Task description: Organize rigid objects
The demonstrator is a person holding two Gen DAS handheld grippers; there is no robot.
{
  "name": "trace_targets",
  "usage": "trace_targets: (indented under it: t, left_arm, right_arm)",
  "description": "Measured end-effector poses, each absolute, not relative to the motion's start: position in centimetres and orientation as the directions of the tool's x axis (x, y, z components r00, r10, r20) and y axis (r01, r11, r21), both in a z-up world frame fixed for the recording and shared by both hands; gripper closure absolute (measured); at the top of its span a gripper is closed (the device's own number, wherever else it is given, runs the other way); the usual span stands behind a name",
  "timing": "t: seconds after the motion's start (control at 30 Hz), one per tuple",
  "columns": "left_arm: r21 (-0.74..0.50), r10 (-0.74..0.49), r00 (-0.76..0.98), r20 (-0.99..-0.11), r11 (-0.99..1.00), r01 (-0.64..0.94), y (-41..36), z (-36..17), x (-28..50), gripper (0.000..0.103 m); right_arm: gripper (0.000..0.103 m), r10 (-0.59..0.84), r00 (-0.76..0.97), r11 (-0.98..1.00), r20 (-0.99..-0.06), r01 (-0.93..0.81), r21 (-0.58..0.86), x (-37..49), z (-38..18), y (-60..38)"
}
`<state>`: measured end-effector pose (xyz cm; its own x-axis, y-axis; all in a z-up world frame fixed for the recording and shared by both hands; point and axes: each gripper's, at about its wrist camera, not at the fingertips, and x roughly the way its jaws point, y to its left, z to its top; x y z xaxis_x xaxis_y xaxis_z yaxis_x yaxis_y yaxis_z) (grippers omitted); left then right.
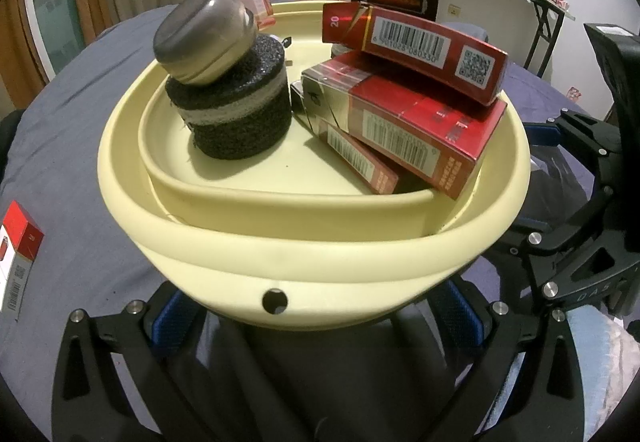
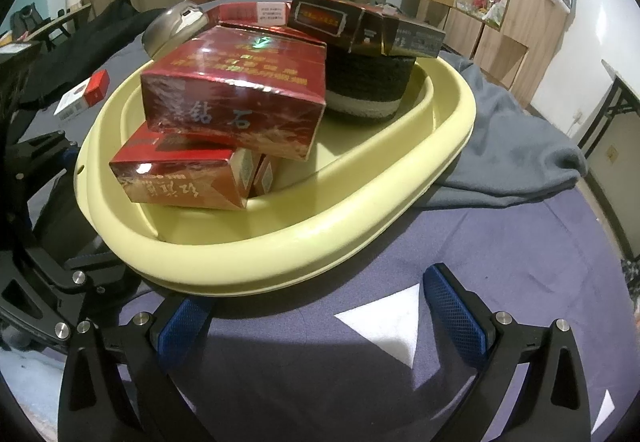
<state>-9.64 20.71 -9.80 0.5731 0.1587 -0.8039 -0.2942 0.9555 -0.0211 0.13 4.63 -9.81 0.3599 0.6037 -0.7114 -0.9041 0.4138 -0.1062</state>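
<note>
A pale yellow basin (image 1: 312,254) stands on the blue cloth and holds a stack of red cigarette boxes (image 1: 416,113), a black-and-grey woven cylinder (image 1: 236,117) and a silver mouse (image 1: 200,37) on top of it. My left gripper (image 1: 316,316) is open, its blue pads on either side of the basin's near wall below the rim. In the right wrist view the basin (image 2: 280,242) holds the red boxes (image 2: 236,97), with a dark box (image 2: 332,21) lying on the cylinder (image 2: 368,81). My right gripper (image 2: 320,318) is open and empty by the basin's edge.
A red-and-white box (image 1: 20,250) lies on the cloth at the left; it also shows in the right wrist view (image 2: 84,93). A grey cloth (image 2: 520,145) is bunched beside the basin. White paper scraps (image 2: 388,326) lie between my right fingers. Folding tables and wooden cabinets stand behind.
</note>
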Motion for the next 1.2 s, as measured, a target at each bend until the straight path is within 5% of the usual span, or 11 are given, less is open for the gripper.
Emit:
trace_targets:
  t: [1.2]
  left_arm:
    - [-0.022, 0.158, 0.574, -0.804, 0.956, -0.294, 20.8, -9.77, -9.72, 0.0]
  right_arm:
    - [0.0, 0.604, 0.361, 0.409, -0.711, -0.905, -0.112, 0.32, -9.86, 4.72]
